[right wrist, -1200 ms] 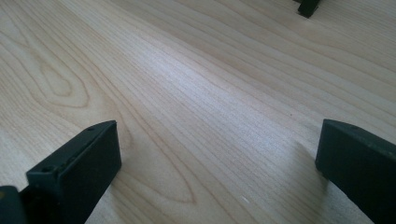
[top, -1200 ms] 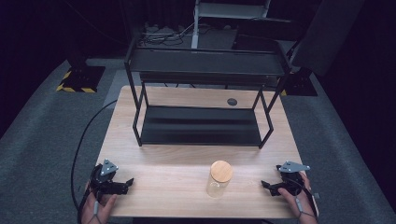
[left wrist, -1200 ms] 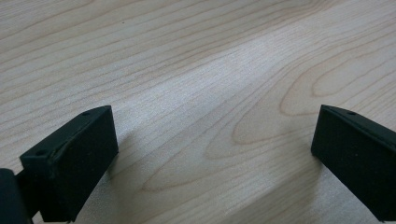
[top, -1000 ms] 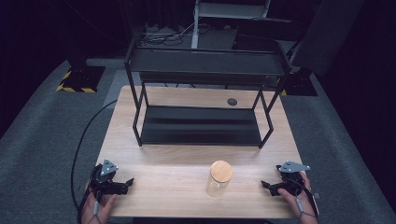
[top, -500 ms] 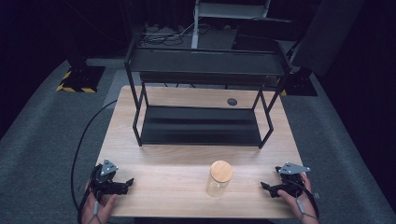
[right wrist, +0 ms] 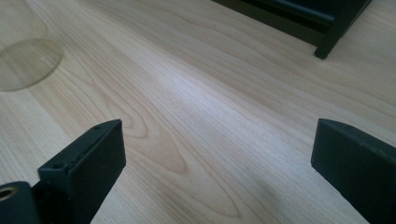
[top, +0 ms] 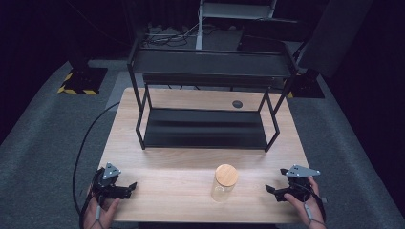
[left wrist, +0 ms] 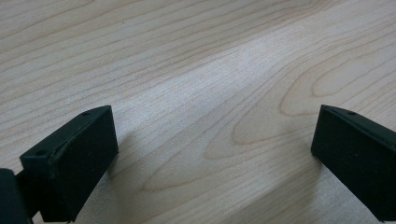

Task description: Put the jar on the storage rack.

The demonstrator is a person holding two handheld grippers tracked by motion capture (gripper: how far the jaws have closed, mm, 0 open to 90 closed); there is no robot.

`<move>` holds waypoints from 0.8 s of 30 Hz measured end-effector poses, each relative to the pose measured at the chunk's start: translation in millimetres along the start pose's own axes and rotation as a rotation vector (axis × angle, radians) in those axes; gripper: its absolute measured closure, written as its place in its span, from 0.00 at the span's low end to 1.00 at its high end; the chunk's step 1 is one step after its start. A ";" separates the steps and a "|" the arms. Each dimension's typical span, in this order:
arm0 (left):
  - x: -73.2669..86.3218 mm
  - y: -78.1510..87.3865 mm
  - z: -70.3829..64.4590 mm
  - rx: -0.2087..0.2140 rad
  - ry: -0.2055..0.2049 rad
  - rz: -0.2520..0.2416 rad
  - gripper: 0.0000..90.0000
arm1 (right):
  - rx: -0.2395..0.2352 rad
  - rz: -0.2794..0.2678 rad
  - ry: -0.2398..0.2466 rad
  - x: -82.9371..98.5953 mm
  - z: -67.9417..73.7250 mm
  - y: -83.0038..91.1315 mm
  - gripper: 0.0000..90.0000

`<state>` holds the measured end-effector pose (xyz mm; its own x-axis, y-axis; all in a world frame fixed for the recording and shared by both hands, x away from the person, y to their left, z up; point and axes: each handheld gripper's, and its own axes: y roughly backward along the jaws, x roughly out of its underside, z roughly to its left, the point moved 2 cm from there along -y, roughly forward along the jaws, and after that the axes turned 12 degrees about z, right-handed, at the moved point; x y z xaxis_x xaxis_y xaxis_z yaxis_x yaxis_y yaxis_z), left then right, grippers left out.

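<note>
Jar [top: 224, 182]: clear glass, round wooden lid, upright on the table [top: 191, 157], near its front edge, a little right of centre. Nothing touches it.
Jar position vs. grippers: between the two, nearer the right one, apart from both.
Jar, right gripper view: glass base [right wrist: 25, 63] at upper left, well off the line between the fingers.
Left gripper [top: 128, 187]: at the front left corner of the table, held in the person's left hand [top: 98, 210], pointing toward the table's middle.
Left fingers [left wrist: 70, 158]: spread wide apart, nothing between them, bare wood grain in the gap; low over the table, contact cannot be told.
Right gripper [top: 271, 190]: at the front right of the table, held in the person's right hand [top: 305, 202], grey plate on top, pointing left toward the jar.
Right fingers [right wrist: 84, 168]: wide apart, holding nothing, wood surface in the gap.
Shelf rack [top: 205, 129]: black metal, two tiers, on the rear half of the table, behind the jar and well apart from it; one foot [right wrist: 327, 46] in the right gripper view.
Small dark disc [top: 237, 104]: on the table behind the rack.
Cable [top: 83, 148]: runs from the left gripper off the table's left side.
</note>
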<state>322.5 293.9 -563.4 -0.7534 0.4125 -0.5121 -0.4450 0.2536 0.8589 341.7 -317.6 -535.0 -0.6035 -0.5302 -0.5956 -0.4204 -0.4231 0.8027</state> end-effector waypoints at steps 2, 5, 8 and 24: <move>0.0 0.0 0.0 0.000 0.000 0.000 0.00 | -0.005 -0.009 -0.003 -2.6 1.4 2.5 0.03; 0.0 0.0 -0.1 0.000 0.001 0.000 0.01 | -0.010 -0.018 -0.001 -5.8 3.7 5.9 0.04; 0.1 0.0 -0.2 0.000 0.002 -0.001 0.01 | -0.014 -0.026 -0.002 -7.9 5.8 8.5 0.03; 0.1 0.0 -0.2 -0.001 0.003 -0.001 0.00 | -0.017 -0.071 -0.027 -12.2 11.6 27.6 0.04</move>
<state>322.4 293.8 -563.4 -0.7544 0.4098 -0.5127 -0.4460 0.2530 0.8585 329.6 -314.3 -505.2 -0.5903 -0.4785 -0.6501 -0.4514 -0.4720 0.7573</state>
